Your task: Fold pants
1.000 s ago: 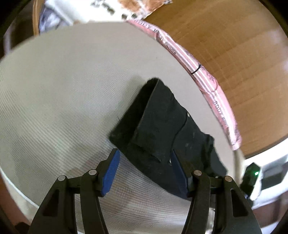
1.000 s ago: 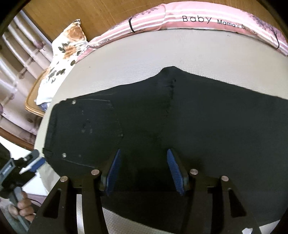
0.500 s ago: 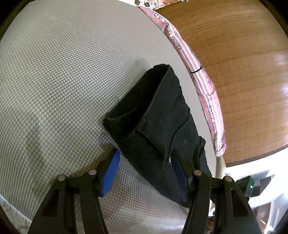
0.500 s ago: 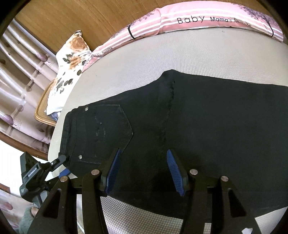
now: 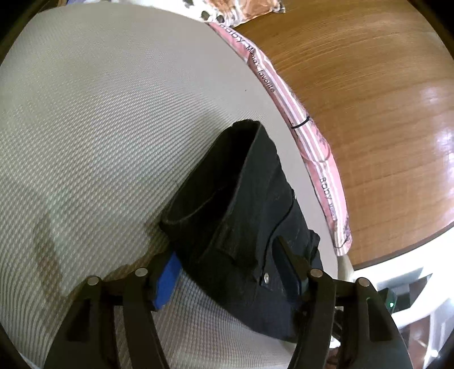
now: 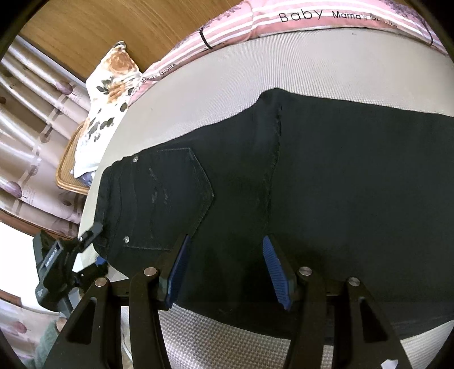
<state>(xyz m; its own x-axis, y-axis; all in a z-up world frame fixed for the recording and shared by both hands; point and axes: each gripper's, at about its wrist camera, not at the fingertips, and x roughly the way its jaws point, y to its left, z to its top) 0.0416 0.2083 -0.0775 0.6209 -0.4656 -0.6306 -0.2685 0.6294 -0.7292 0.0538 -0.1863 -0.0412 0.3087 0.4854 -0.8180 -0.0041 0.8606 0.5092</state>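
Though planted astride the waistband end of the pants, clamps nothing with the left gripper: jaws opening, one blue pad down on the mattress just beside the cloth, the other finger lying over the denim, fabric between them but not pinched. Hovers with the right gripper above the seat, close to the mattress's near edge; jaws parted about halfway and empty, black cloth merely beneath them (no pinch visible in either view). Outward from there: stretched lengthwise along the near edge, waistband toward the left edge, legs running off to the right and out of view. Shows one back pocket facing up and the crotch point aimed at the far edge, lined with the pink striped bumper. Looks, then, already halved leg over leg, and fairly flat apart from the waistband gaping open. Leaves, by that reading, the crosswise folds to do, waist toward hems or hems toward waist, plus a smoothing of the stack. Judged early to middle: first fold probably done, shortening folds not begun, hems unseen, so hard to say more.
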